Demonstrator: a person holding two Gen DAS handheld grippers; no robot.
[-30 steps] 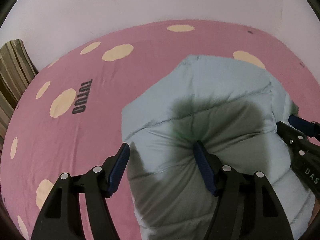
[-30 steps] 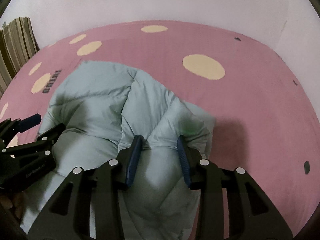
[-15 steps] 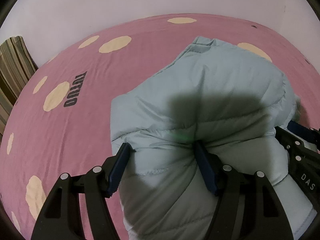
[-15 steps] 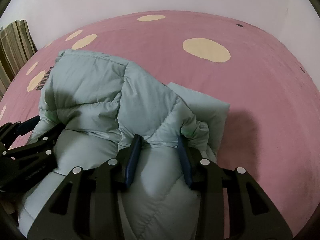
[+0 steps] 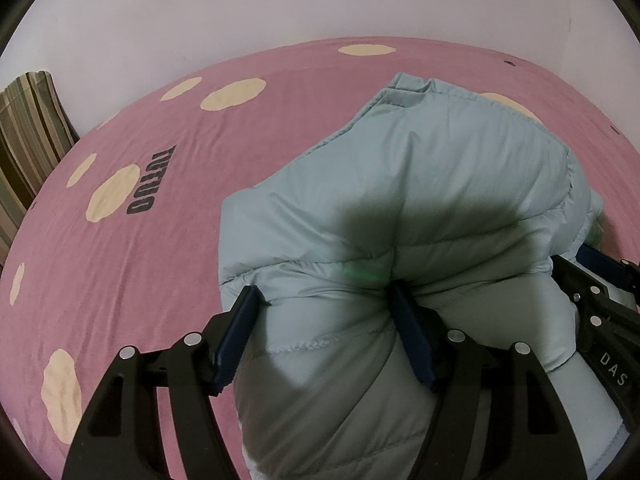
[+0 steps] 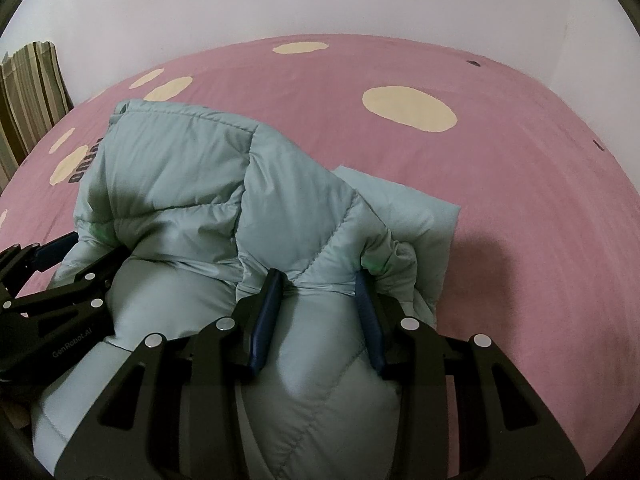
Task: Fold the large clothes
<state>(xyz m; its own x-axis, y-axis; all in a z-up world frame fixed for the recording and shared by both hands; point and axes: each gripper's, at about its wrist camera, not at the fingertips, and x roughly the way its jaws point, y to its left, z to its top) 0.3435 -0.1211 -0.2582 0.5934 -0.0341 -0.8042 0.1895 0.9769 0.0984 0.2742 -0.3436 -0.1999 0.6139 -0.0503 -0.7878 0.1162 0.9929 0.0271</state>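
A pale blue-green puffer jacket [image 5: 420,208] lies bunched on the pink bed sheet [image 5: 160,240]. My left gripper [image 5: 324,300] is shut on a thick fold at the jacket's near left edge. My right gripper [image 6: 318,280] is shut on a fold at its near right edge. The jacket [image 6: 192,176] hangs raised between both grippers, its far part folded forward over itself. A flat flap [image 6: 416,208] rests on the sheet at the right. Each gripper shows in the other's view: the right one [image 5: 600,300], the left one [image 6: 52,280].
The pink sheet [image 6: 520,200] has cream spots and dark lettering [image 5: 146,184]. A white wall [image 5: 280,8] runs along the far edge. A striped brown-green cushion [image 5: 28,128] stands at the far left.
Both grippers have lifted the jacket's near edge and carried it forward. The jacket has risen from flat to a raised, doubled-over bundle. Both stay shut on it.
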